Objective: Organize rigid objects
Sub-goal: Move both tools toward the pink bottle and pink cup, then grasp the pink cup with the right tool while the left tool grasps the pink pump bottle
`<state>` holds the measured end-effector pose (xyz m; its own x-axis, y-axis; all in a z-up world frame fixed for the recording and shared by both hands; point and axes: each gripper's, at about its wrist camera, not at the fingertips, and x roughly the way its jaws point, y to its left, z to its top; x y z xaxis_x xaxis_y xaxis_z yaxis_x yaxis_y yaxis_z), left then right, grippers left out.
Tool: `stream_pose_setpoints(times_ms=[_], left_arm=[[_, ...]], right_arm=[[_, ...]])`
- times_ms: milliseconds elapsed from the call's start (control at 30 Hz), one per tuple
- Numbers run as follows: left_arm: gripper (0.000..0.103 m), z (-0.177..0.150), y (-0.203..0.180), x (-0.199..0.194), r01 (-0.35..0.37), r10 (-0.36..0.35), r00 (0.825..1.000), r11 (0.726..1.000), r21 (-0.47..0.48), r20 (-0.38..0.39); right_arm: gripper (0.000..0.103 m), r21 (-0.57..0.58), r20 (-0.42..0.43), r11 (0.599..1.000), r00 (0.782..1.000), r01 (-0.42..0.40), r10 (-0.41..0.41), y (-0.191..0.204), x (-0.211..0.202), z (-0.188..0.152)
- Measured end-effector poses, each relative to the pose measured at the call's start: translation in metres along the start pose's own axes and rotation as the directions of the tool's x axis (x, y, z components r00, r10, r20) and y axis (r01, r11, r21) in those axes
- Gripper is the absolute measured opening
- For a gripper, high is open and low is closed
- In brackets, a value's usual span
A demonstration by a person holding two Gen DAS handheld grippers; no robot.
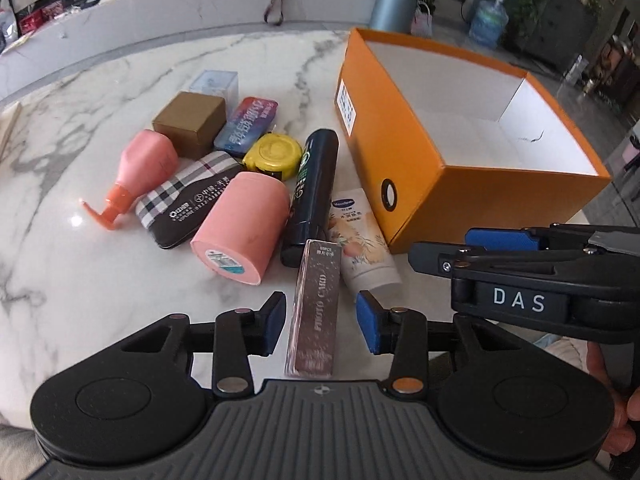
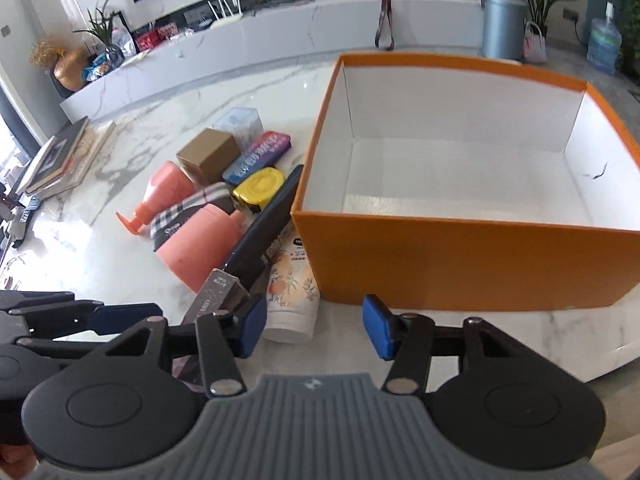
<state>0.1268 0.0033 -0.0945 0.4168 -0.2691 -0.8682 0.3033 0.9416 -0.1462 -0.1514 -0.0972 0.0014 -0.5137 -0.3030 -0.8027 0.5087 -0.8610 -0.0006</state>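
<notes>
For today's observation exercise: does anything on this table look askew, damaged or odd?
The orange box has a dark scuff mark on its white inner wall. The pink pump bottle and dark spray can lie tipped on their sides.

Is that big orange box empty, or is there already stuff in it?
Empty. The orange box has no lid on, and the right wrist view shows only its bare white floor and walls, with just a small dark mark on one wall.

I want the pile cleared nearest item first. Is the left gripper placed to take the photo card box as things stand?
Probably yes. The photo card box already lies between the open jaws of the left gripper, pads not touching, nothing over it; the hand cream tube lies close alongside.
</notes>
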Motion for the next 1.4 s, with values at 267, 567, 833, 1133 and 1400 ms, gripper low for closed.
stream_pose_setpoints(times_ms=[267, 567, 833, 1133, 1400], left_arm=[[0.031, 0.002, 0.011, 0.013, 0.045, -0.045, 0.998, 0.999, 0.001, -0.044], [0.042, 0.005, 0.023, 0.002, 0.074, -0.074, 0.996, 0.997, -0.016, -0.054], [0.042, 0.034, 0.059, -0.023, 0.035, -0.031, 0.999, 0.995, 0.092, -0.044], [0.043, 0.079, 0.107, 0.002, -0.044, 0.051, 0.998, 0.968, 0.249, -0.021], [0.058, 0.102, 0.135, 0.048, -0.048, 0.081, 0.992, 0.948, 0.315, -0.092]], right_arm=[[0.056, 0.022, -0.065, 1.0, 0.998, -0.022, 0.023, 0.003, 0.025, 0.012], [0.056, -0.018, -0.09, 0.998, 0.994, -0.066, 0.064, 0.028, 0.034, 0.018], [0.056, 0.02, -0.097, 0.992, 0.987, -0.128, 0.13, 0.053, 0.037, 0.045], [0.056, 0.264, -0.18, 0.96, 0.972, -0.097, 0.148, 0.067, 0.081, 0.072], [0.057, 0.319, -0.244, 0.947, 0.963, -0.035, 0.118, 0.07, 0.104, 0.075]])
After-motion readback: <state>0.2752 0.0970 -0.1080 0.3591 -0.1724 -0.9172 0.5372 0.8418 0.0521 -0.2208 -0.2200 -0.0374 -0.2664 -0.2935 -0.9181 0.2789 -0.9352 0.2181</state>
